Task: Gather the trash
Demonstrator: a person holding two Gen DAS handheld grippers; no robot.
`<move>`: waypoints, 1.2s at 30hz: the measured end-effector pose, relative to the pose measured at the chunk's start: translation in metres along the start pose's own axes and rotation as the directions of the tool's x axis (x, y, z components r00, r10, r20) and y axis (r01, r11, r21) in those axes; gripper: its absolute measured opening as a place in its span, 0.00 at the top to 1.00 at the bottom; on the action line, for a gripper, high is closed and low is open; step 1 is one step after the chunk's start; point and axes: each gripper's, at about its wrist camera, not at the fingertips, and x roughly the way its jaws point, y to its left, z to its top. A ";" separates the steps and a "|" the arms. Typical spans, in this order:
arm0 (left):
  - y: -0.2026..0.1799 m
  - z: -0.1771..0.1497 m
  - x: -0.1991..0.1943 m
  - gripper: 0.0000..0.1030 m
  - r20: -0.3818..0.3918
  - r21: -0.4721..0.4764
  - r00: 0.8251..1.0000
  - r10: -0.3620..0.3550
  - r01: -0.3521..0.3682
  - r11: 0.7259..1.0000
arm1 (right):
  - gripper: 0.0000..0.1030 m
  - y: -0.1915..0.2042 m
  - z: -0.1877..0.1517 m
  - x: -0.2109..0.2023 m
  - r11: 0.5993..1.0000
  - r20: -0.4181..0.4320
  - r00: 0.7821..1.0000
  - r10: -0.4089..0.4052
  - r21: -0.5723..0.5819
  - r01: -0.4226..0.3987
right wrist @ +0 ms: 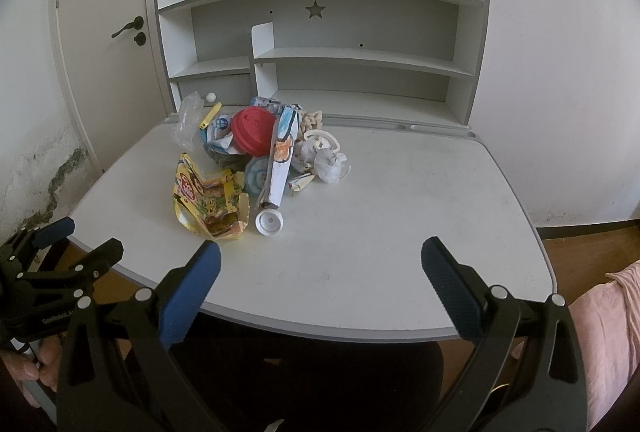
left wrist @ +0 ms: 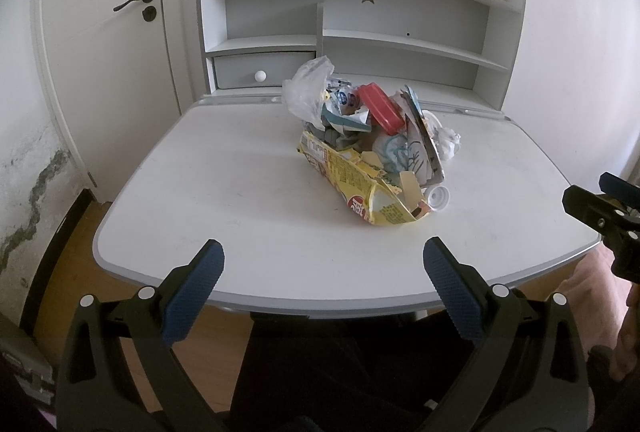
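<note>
A heap of trash (left wrist: 368, 144) lies on the white desk (left wrist: 240, 200): a torn yellow snack wrapper (left wrist: 360, 188), a red lid (left wrist: 380, 108), a clear plastic bag (left wrist: 308, 84), a white cap (left wrist: 438, 198) and crumpled paper (left wrist: 444, 140). The heap also shows in the right wrist view (right wrist: 256, 160). My left gripper (left wrist: 323, 252) is open and empty over the desk's near edge, short of the wrapper. My right gripper (right wrist: 320, 256) is open and empty over the near edge, right of the cap (right wrist: 269, 223).
A grey and white shelf unit (left wrist: 352, 32) with a small drawer (left wrist: 264, 72) stands at the back of the desk. A white door (left wrist: 100, 32) is at the left. Wooden floor (left wrist: 80, 264) lies below the desk's left edge. The right gripper shows at the far right of the left view (left wrist: 600, 208).
</note>
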 end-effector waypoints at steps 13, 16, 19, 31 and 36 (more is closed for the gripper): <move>-0.001 0.000 0.000 0.06 0.001 0.001 1.000 -0.001 0.001 1.000 | 0.06 0.001 -0.001 0.000 1.000 -0.002 1.000 0.001 0.001 -0.001; -0.001 0.000 0.000 0.06 0.000 0.001 1.000 0.000 0.000 1.000 | 0.06 0.001 -0.001 0.001 1.000 -0.002 1.000 0.000 0.002 0.000; -0.001 0.000 0.000 0.06 0.000 0.002 1.000 -0.001 0.001 1.000 | 0.06 0.001 -0.001 0.001 1.000 -0.002 1.000 0.000 0.000 0.000; -0.001 0.000 0.000 0.06 0.000 0.002 1.000 0.000 0.000 1.000 | 0.06 0.002 -0.002 0.002 1.000 -0.005 1.000 0.000 0.001 0.000; -0.002 -0.002 0.000 0.06 -0.002 0.002 1.000 0.000 0.000 1.000 | 0.06 0.002 -0.003 0.002 1.000 -0.005 1.000 0.000 0.001 0.000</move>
